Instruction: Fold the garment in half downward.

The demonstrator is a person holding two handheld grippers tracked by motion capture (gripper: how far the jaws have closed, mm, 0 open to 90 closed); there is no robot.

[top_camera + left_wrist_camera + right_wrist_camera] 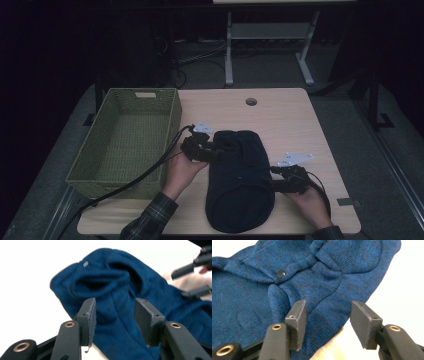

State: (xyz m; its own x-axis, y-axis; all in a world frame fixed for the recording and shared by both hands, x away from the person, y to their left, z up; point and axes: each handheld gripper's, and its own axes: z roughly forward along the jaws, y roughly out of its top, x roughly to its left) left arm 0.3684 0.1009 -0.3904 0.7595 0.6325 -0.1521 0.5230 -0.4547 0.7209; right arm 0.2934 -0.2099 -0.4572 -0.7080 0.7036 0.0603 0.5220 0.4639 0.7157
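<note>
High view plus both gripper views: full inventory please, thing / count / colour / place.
Folded knit garment: 1, dark blue, lying on the table's middle between the two grippers; a dark snap button on it.
Woven rectangular basket: 1, olive green, on the table's left side, nothing seen inside.
Wooden table: 1, light tan, with a round cable hole near its far edge.
Metal desk frame: 1, pale grey, on the floor beyond the table.
Floor cables: several, dark and pale, beyond the table.
Left gripper: 1, black, jaws apart, at the garment's left edge.
Right gripper: 1, black, jaws apart, over the garment's right edge.
Hands: 2, one behind each gripper.
</note>
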